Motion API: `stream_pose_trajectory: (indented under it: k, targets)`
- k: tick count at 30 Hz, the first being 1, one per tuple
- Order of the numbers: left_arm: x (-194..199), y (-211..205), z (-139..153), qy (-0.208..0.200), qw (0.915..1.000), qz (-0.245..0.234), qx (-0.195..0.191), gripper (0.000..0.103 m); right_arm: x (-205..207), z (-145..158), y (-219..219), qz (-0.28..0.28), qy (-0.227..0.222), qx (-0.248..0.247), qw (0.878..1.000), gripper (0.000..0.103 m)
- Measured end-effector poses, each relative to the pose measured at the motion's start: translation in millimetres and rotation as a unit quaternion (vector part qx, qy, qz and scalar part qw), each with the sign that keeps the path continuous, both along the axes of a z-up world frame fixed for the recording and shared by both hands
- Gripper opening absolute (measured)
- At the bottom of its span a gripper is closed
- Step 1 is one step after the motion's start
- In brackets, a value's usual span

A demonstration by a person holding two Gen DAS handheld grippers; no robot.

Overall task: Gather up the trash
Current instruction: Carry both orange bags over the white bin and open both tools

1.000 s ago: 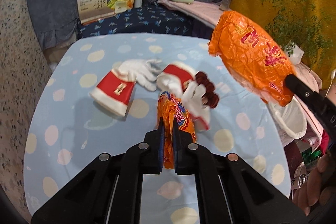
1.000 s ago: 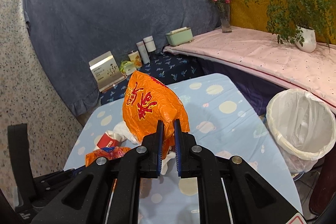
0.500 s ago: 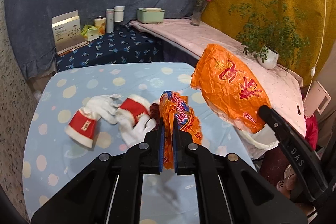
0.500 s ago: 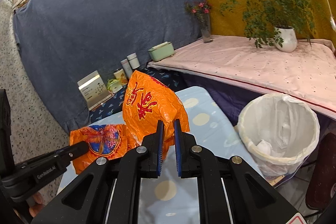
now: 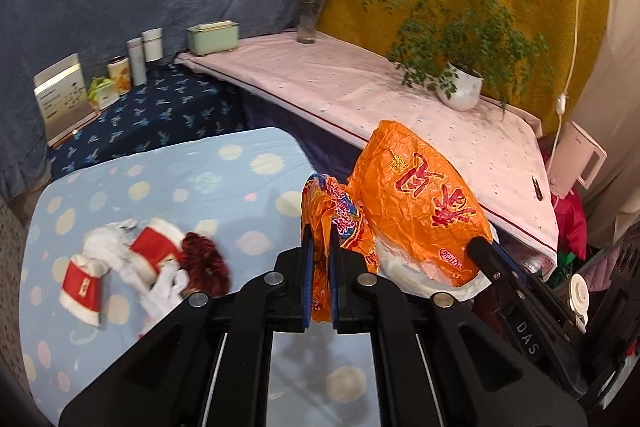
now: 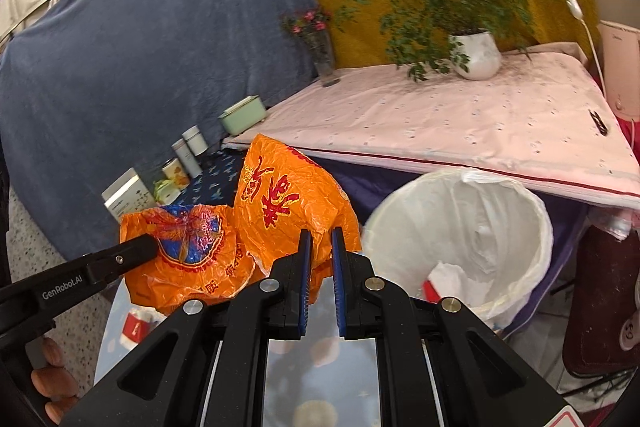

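Left wrist camera looks forward and down along its fingers over the dotted table [image 5: 168,183], right wrist camera faces the bin [image 6: 516,211], both share the pink shelf [image 5: 360,95] and potted plant [image 6: 476,55]

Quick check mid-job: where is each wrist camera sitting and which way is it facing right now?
Left wrist view: on the left gripper, looking across the dotted table toward the pink shelf; its fingers pinch a small orange bag.
Right wrist view: on the right gripper, facing the white bin; it grips a big orange bag; a hand shows lower left.
Shared: both bags, each other's gripper, the potted plant.
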State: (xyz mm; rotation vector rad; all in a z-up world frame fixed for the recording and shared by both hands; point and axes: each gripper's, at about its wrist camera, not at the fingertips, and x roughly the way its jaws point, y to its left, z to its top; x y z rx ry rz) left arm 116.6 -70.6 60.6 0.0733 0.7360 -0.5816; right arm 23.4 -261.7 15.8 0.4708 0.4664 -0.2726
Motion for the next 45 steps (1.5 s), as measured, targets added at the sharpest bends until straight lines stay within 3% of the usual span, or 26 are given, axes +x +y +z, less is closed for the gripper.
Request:
stream_pose_trajectory:
  k: [16, 24, 27, 29, 30, 40, 45]
  targets:
    - [5, -122, -38, 0.033, 0.9945, -0.096, 0.025, 0.006, -30, -51, -101, -0.118, 0.034, 0.044, 0.992, 0.010]
    - [15, -165, -61, 0.052, 0.9916, -0.114, 0.030, 0.009, -42, -70, -133, -0.155, 0.044, 0.059, 0.985, 0.010]
    - [22, -173, -68, 0.064, 0.9911, -0.112, 0.030, 0.018, -40, -74, -137, -0.156, 0.048, 0.061, 0.985, 0.010]
    - [24, -173, -71, 0.060, 0.9924, -0.102, 0.033, 0.042, -37, -76, -138, -0.155, 0.050, 0.061, 0.985, 0.010]
    - [24, -172, -71, 0.056, 0.9931, -0.097, 0.034, 0.045, -36, -76, -138, -0.154, 0.051, 0.061, 0.985, 0.010]
    - [39, -157, -80, 0.052, 0.9950, -0.072, 0.046, 0.051, -12, -84, -135, -0.137, 0.057, 0.060, 0.987, 0.012]
    - [43, -147, -83, 0.051, 0.9957, -0.061, 0.048, 0.055, 1, -88, -132, -0.131, 0.061, 0.059, 0.988, 0.022]
